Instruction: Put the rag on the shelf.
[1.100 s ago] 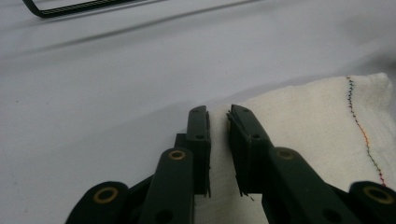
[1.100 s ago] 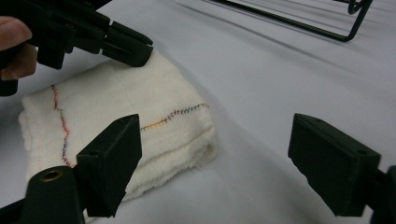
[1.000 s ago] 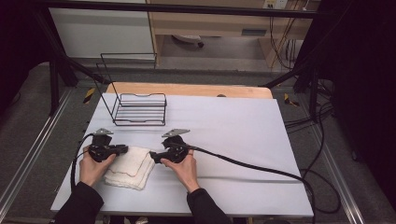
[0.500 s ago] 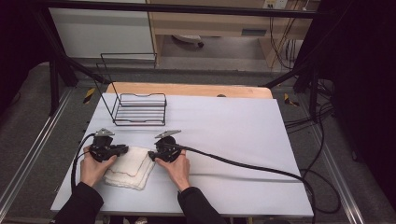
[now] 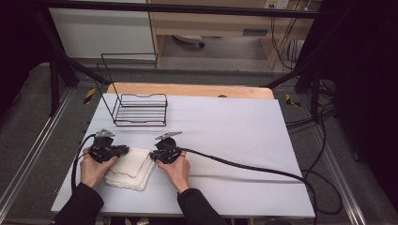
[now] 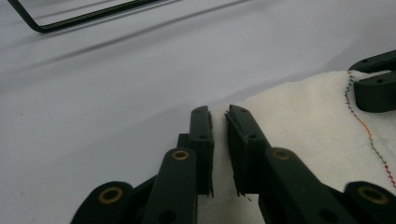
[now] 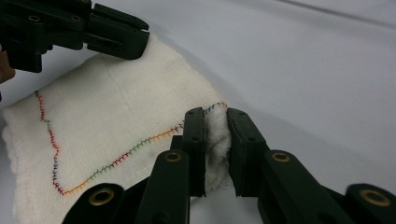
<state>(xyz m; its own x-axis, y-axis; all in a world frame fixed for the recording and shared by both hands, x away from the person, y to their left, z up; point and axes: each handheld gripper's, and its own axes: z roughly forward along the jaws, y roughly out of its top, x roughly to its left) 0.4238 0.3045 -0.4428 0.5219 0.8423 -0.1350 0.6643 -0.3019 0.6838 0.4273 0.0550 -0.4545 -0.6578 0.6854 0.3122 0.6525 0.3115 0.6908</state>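
A folded white cloth with a multicoloured stitched hem lies near the table's front left. My left gripper sits at its far left corner, jaws almost together with the cloth's edge pinched between them. My right gripper is at the cloth's far right corner. Its jaws have just been closing and now squeeze a bunched fold of the cloth between the pads. Each gripper view also shows the other gripper: the right one's jaws and the left one.
A black wire rack stands behind the cloth at the back left of the white table. A wooden board runs along the far edge. The right gripper's black cable trails across the table to the right.
My right gripper has slid left to the cloth's right corner and its jaws have shut on the fabric. The left gripper has stayed where it was.
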